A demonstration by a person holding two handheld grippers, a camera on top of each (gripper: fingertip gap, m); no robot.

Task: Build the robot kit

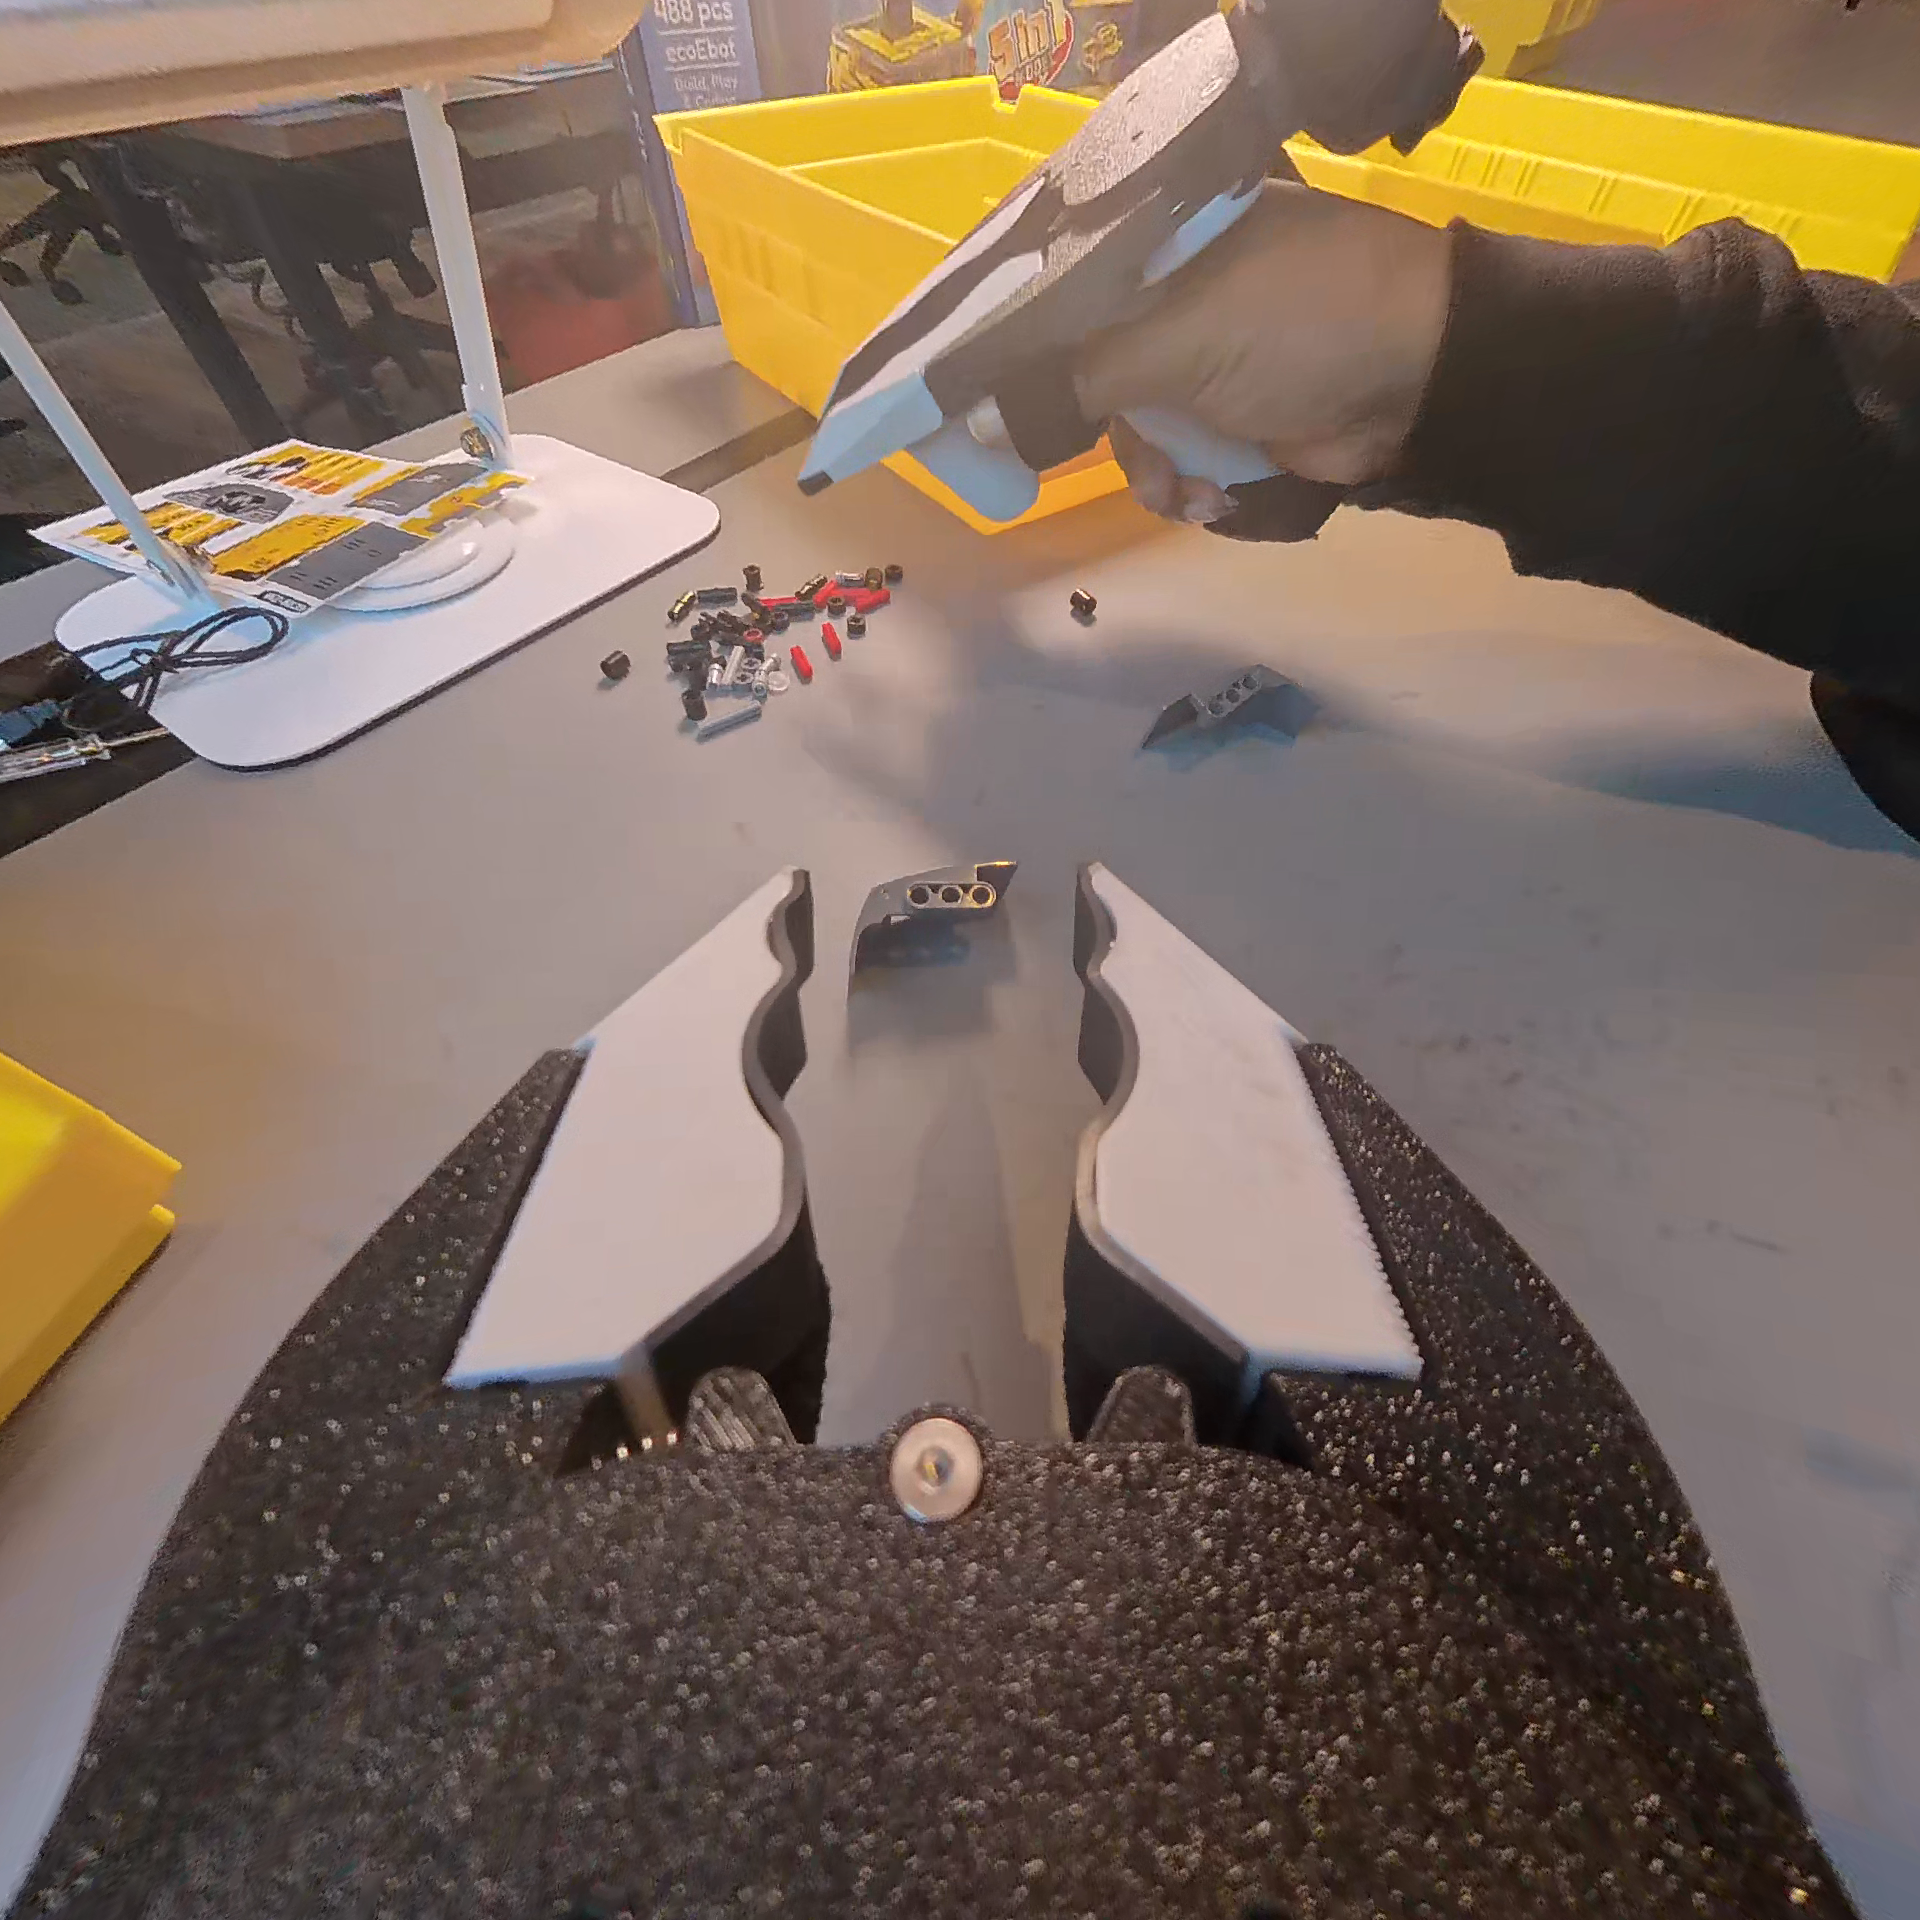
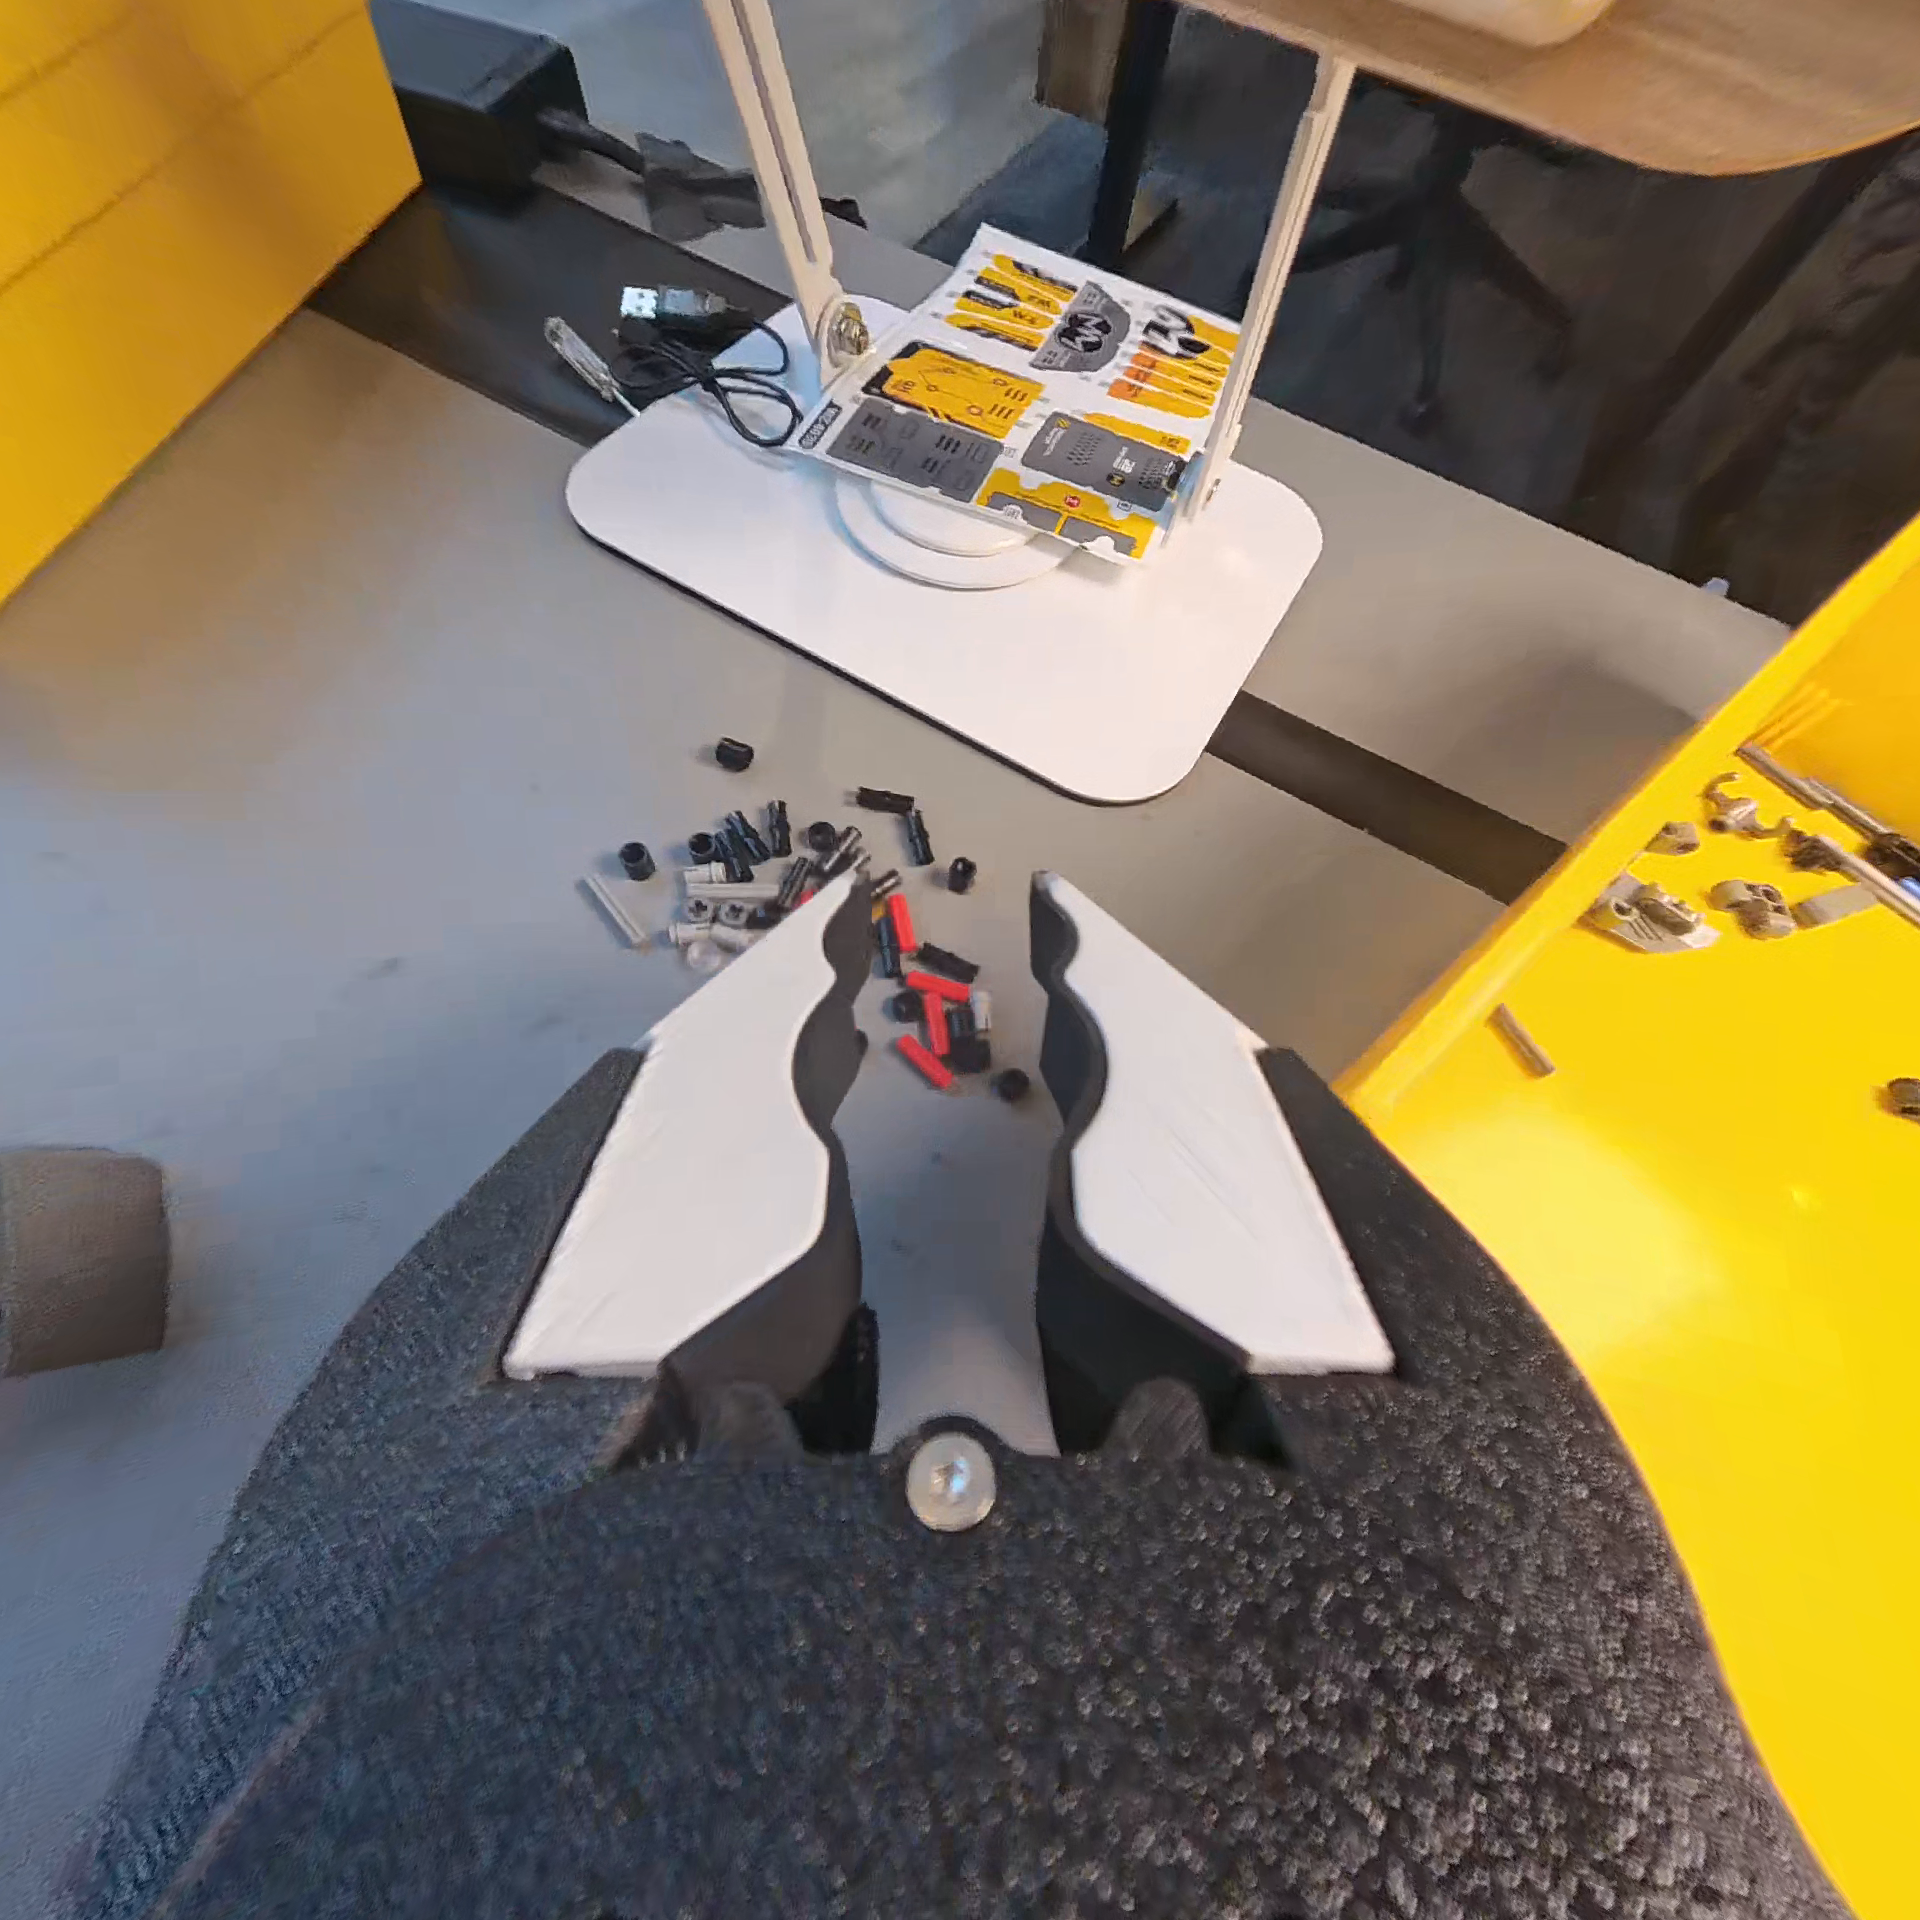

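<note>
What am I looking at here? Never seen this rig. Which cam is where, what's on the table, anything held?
No robot: a person carries a handheld two-finger gripper in each hand, each with a camera looking along its fingers.

Left wrist view: the left gripper is open and empty, low over a grey table, with a dark grey curved building piece lying between its fingertips. A second grey piece lies farther off. The person's hand holds the right gripper up in the air.

Right wrist view: the right gripper is open and empty above a pile of small black, red and grey pins. Beyond sit a white stand base with a sticker sheet, and yellow bins.
</note>
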